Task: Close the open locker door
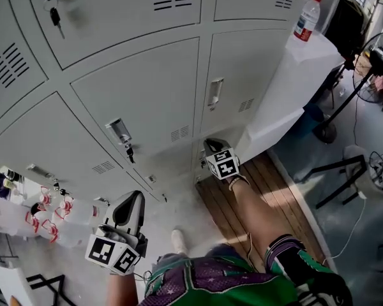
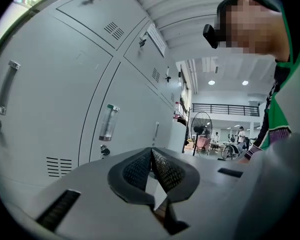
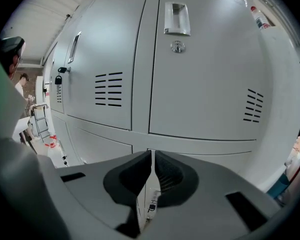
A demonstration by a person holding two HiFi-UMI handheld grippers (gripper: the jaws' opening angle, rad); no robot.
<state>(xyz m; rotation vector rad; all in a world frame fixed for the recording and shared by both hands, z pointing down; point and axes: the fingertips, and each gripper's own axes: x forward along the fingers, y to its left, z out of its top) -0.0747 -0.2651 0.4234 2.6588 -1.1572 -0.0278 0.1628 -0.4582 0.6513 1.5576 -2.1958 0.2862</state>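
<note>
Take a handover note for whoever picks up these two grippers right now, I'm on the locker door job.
Left gripper: shut, empty, pointing along the row of lockers.
Right gripper: shut, empty, aimed at the lower lockers, close in front of them.
Doors: every one in view sits flush; none stands open.
Done: the closing looks finished.
Left: probably only a glance at doors outside these views, then bring both grippers back.

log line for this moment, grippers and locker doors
left gripper: shut, empty | right gripper: shut, empty, pointing at lockers | locker doors: none seen open
</note>
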